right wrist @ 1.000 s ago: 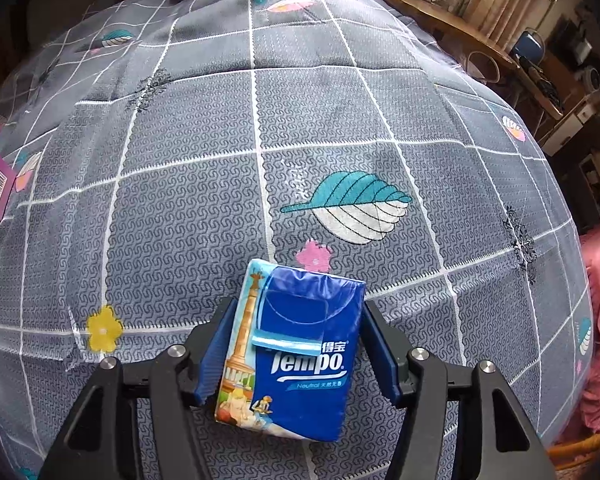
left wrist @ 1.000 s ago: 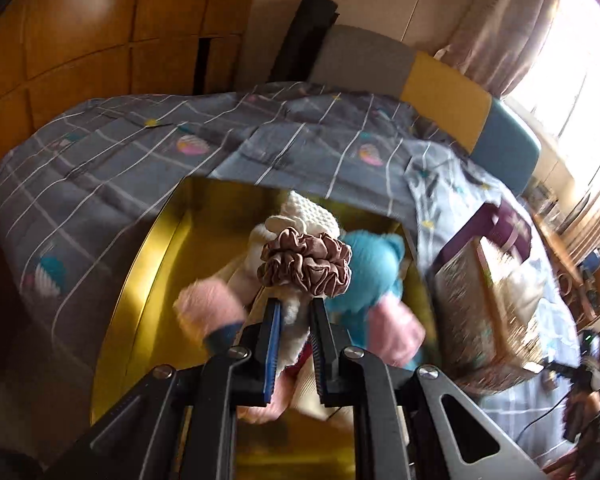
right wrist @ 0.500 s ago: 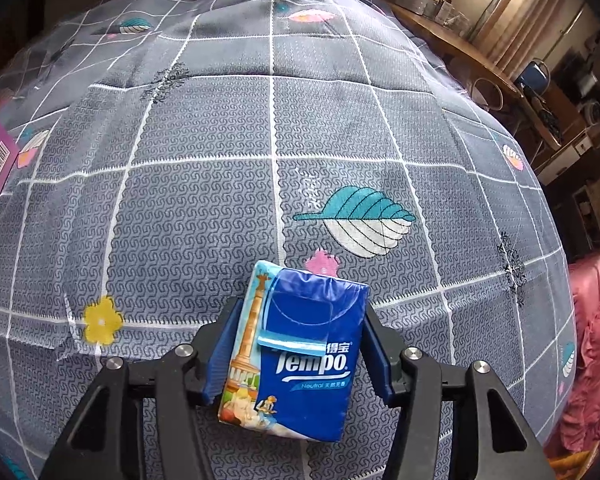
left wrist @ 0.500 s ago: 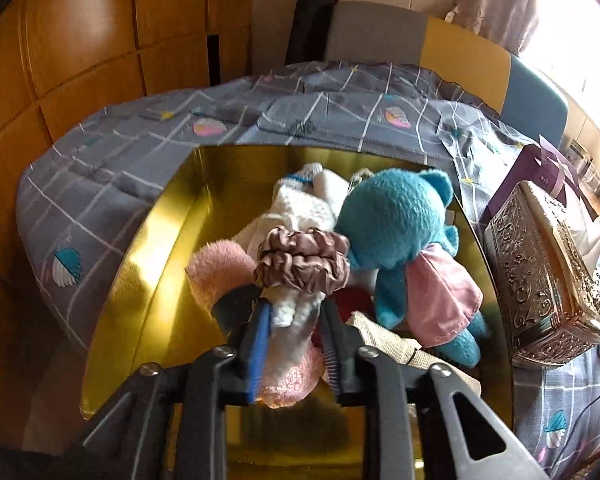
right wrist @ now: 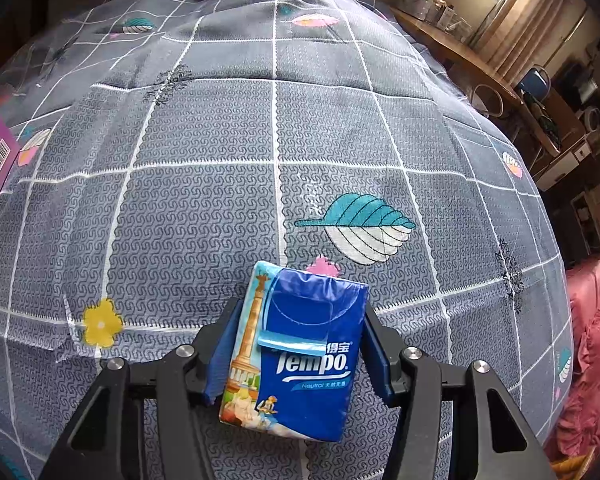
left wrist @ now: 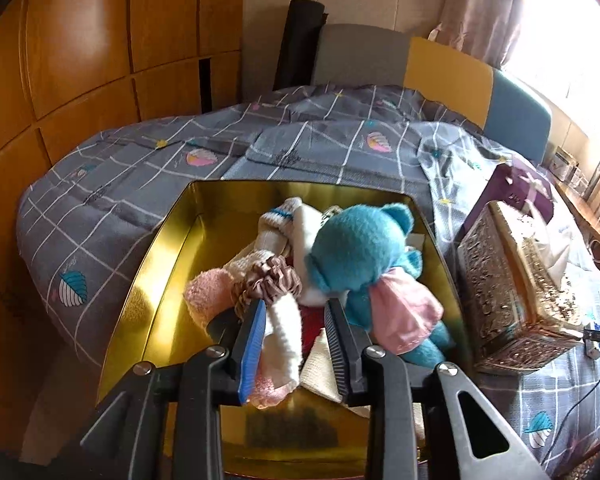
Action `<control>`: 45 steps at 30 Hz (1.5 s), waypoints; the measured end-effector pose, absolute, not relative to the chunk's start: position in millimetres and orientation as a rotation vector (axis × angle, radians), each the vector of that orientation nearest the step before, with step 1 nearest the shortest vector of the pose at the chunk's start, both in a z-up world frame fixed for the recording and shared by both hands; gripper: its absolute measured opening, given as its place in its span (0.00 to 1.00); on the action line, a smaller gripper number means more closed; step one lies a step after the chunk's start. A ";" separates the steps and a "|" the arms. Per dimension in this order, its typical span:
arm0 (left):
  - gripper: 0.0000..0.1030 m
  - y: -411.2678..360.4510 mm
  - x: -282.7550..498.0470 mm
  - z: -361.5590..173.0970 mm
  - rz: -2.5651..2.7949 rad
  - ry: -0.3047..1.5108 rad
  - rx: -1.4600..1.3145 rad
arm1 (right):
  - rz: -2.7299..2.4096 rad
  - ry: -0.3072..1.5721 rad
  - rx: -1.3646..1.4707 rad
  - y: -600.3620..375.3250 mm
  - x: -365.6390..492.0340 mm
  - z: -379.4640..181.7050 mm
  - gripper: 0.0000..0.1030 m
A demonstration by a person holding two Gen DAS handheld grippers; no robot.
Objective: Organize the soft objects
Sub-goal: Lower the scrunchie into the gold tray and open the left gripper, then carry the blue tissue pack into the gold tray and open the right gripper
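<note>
On grey checked quilt [right wrist: 204,208]: right tongs [right wrist: 296,350] clamp tissue pack [right wrist: 300,356]; left tongs [left wrist: 296,320] just parted, gripping nothing.

L wrist cam looks down, close, into gold box [left wrist: 156,280]; R cam steeper, onto bedspread [right wrist: 220,200] (shared).

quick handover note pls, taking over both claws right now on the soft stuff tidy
Left claw: its jaws have just been opening, over the gold box, scrunchie let go, lying on the pile at its tips.
Right claw: shut on the tissue pack, held over the quilt.
Done: scrunchie, blue bear, pink towel and socks are in the box.
Left: pull the left claw clear, then bring the tissue pack over, probably to the box too.
</note>
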State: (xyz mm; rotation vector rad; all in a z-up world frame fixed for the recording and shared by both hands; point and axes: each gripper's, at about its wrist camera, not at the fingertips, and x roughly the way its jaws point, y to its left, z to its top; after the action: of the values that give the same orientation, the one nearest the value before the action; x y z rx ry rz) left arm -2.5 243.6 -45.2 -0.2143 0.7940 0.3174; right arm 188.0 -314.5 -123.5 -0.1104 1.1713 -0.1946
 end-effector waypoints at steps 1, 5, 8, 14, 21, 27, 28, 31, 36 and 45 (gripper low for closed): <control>0.29 241.9 -2.8 -43.1 0.310 0.789 -0.214 | -0.195 1.171 -0.107 -314.8 188.2 -123.5 0.55; 0.29 234.6 -3.7 -37.3 0.281 0.776 -0.206 | -0.197 1.175 -0.086 -317.5 188.3 -123.6 0.54; 0.29 229.4 -4.9 -34.7 0.259 0.767 -0.200 | -0.197 1.179 -0.074 -320.2 189.3 -124.3 0.54; 0.29 218.4 -4.3 -34.5 0.211 0.769 -0.193 | -0.194 1.178 -0.076 -322.5 190.3 -124.8 0.54; 0.29 204.1 -2.7 -36.3 0.159 0.780 -0.174 | -0.200 1.180 -0.084 -320.0 190.0 -124.5 0.54; 0.29 193.5 0.5 -38.9 0.112 0.795 -0.161 | -0.205 1.186 -0.065 -321.0 191.0 -122.8 0.54; 0.29 191.9 0.8 -39.6 0.106 0.799 -0.159 | -0.205 1.186 -0.060 -322.1 191.6 -122.8 0.54; 0.29 188.6 1.6 -41.9 0.090 0.807 -0.154 | -0.213 1.186 -0.058 -323.1 192.5 -123.0 0.54; 0.29 186.2 1.3 -44.0 0.065 0.809 -0.155 | -0.205 1.171 0.006 -323.4 199.0 -115.2 0.54; 0.29 192.0 2.1 -42.3 0.065 0.808 -0.172 | -0.101 1.085 0.063 -288.5 240.7 -64.4 0.54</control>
State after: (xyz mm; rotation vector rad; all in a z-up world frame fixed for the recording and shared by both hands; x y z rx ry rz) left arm 2.1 192.0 -42.3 -0.1724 0.8079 0.0649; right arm 240.7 -288.5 -64.4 0.0626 1.0847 -0.1014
